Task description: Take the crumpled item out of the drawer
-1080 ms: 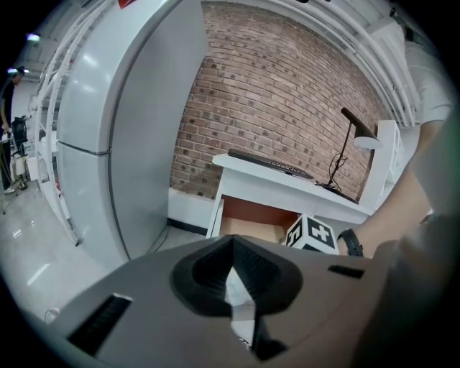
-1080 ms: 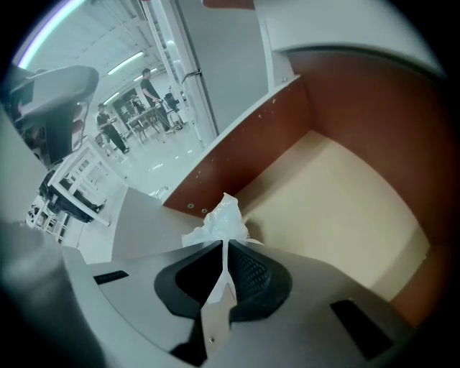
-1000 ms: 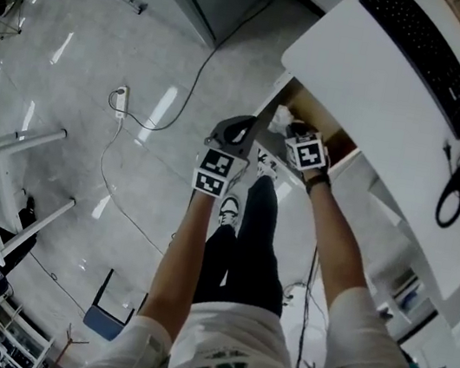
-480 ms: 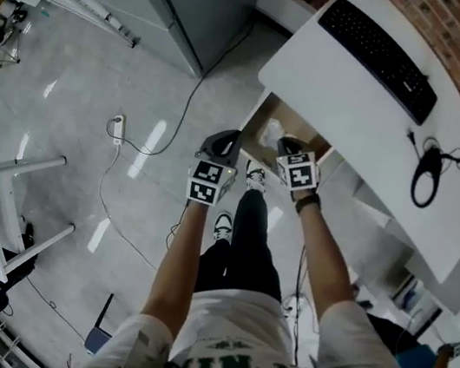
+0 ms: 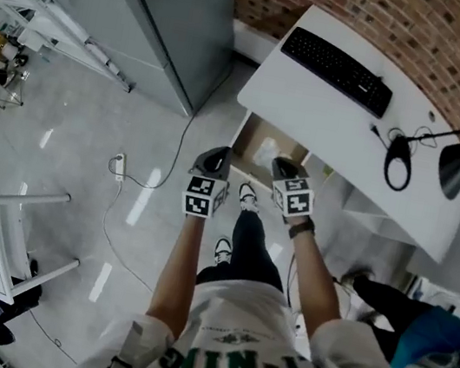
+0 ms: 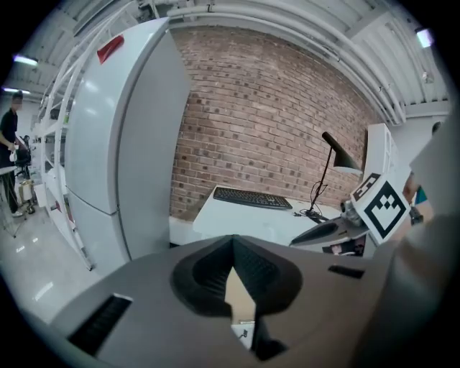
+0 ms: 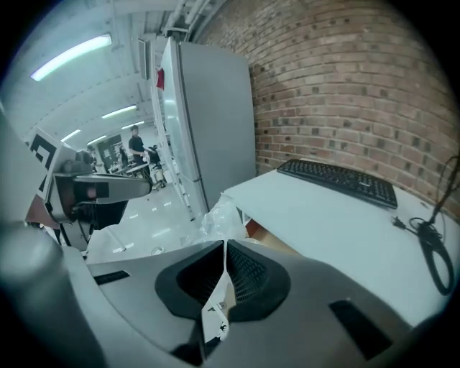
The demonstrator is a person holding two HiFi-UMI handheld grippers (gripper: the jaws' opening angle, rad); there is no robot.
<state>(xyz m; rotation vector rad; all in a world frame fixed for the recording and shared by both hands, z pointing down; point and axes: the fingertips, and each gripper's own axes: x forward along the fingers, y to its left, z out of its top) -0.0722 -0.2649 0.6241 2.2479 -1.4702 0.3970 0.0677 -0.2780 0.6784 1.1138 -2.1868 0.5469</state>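
Pinches the crumpled item, a flimsy clear film, by one thin fold in the right gripper, with jaws all but together and just now closing tighter, probably to guard against slipping. Holds it just above the near edge of the drawer, apparently lifted clear of the inside; looks as good as taken out. Holds the left gripper in front of the drawer too, toward its left side, with jaws shut tip to tip on nothing: seemingly idle, not crowding the drawer's mouth. Leaves the drawer pulled open, with the desk directly over its back part and the keyboard above and beyond it. Calls next, by this reading, for carrying the film away from the drawer without loosening the pinch.
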